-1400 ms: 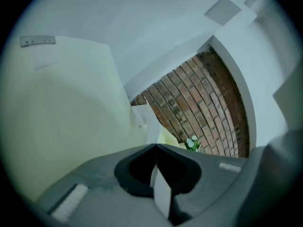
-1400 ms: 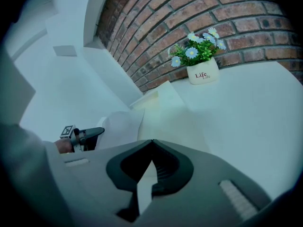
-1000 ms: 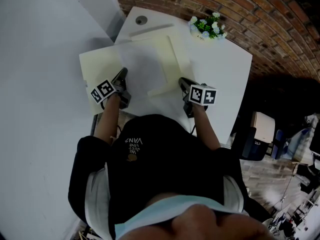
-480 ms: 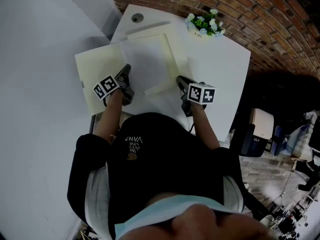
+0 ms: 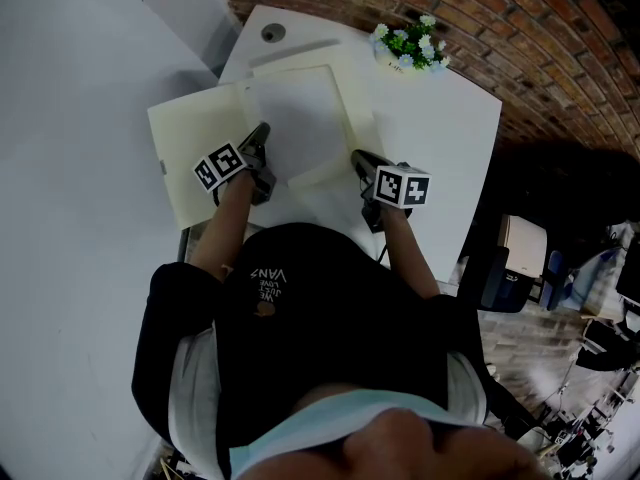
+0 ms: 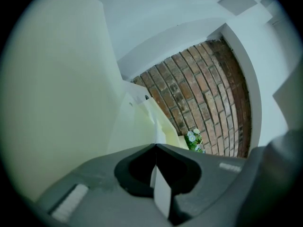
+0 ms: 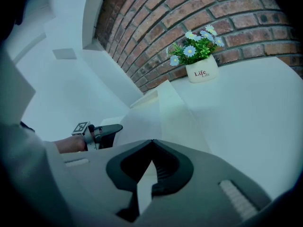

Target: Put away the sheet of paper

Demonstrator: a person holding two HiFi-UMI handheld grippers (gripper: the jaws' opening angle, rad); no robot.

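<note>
Two pinches on sheet of paper: left gripper, right gripper; uneven pulling risks tearing or creasing.

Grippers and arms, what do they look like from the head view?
The left gripper and right gripper are dark grey with tapered jaws. Each carries a white cube with black square markers. The person wears a black short-sleeved top with pale print.

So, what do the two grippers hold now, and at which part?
Both are shut on the sheet. The left gripper pinches its near left edge, and the right gripper pinches its near right edge.
</note>
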